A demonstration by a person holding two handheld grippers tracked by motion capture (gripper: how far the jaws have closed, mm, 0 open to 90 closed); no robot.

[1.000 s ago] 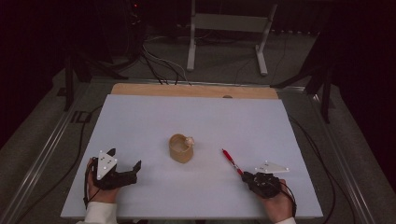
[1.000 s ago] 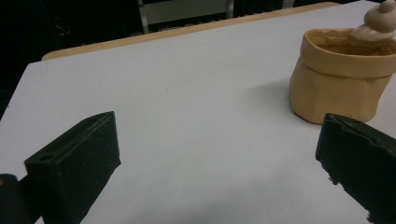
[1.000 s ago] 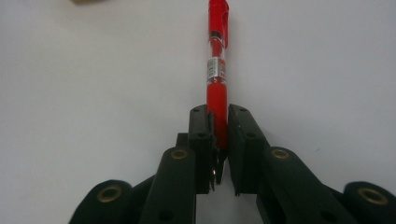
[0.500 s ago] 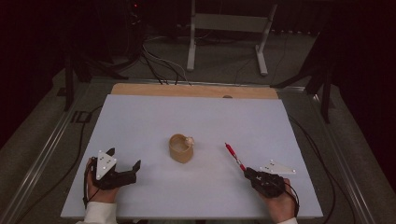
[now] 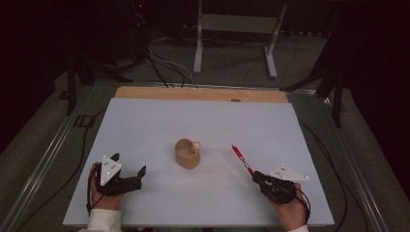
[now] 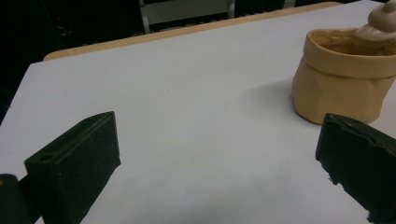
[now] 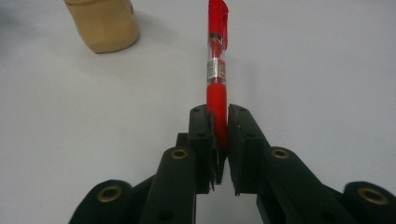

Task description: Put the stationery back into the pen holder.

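Two grippers sit near the front edge of a white table (image 5: 145, 121), one in each of the person's hands. At about 5 o'clock from the table's middle, the right gripper (image 5: 257, 177) has its jaws clamped tight on the lower end of a red pen (image 5: 241, 158); in the right gripper view the two black jaws squeeze the pen's (image 7: 217, 65) red grip section from both sides, and the barrel runs straight out ahead of them. From above, the pen slants away from that gripper toward 11 o'clock, its far tip pointing at the space just right of a tan cup (image 5: 187, 153).

The cup stands upright close to the middle of the table, a little toward the near side, with a small pale lump (I cannot tell what it is) at its rim. It is apart from both grippers and from the pen.

At about 7 o'clock from the cup, the left gripper (image 5: 139, 174) rests low over the table with its jaws spread wide and nothing between them. In the left gripper view the cup (image 6: 343, 79) stands at 1 o'clock, beyond the right-hand jaw, with bare white table showing between the two jaws.
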